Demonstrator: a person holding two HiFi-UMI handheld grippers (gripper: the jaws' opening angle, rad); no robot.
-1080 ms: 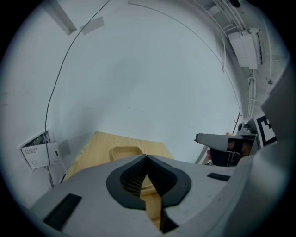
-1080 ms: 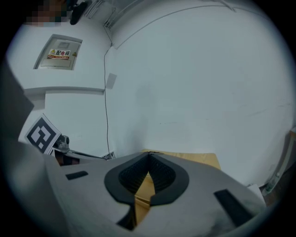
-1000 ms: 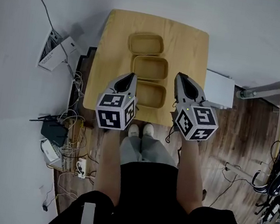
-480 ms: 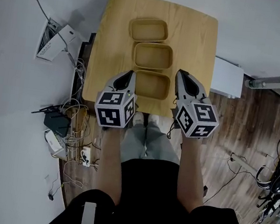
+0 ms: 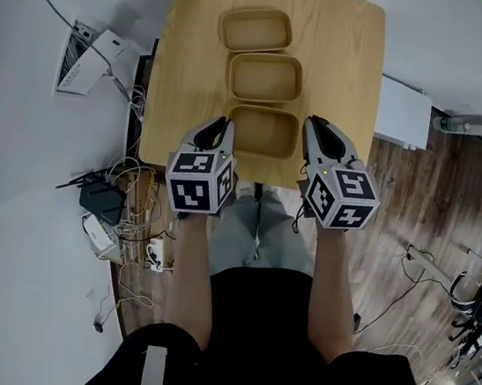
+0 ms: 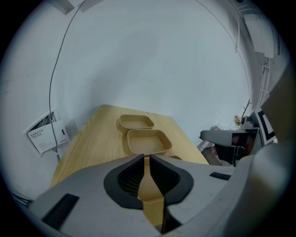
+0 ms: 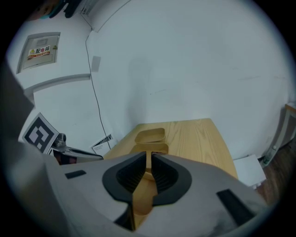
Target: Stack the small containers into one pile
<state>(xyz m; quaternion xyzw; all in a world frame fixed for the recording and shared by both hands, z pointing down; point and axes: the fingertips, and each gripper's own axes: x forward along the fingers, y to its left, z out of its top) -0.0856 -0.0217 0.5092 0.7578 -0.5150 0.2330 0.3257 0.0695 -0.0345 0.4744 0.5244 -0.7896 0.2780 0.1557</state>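
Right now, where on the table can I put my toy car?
The table has bare wood along its left edge and its right edge. The middle is crowded: the far container, middle container and near container sit in one close row.

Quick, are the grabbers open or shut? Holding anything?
Left gripper: jaws opening, nothing between them.
Right gripper: jaws opening, nothing between them.
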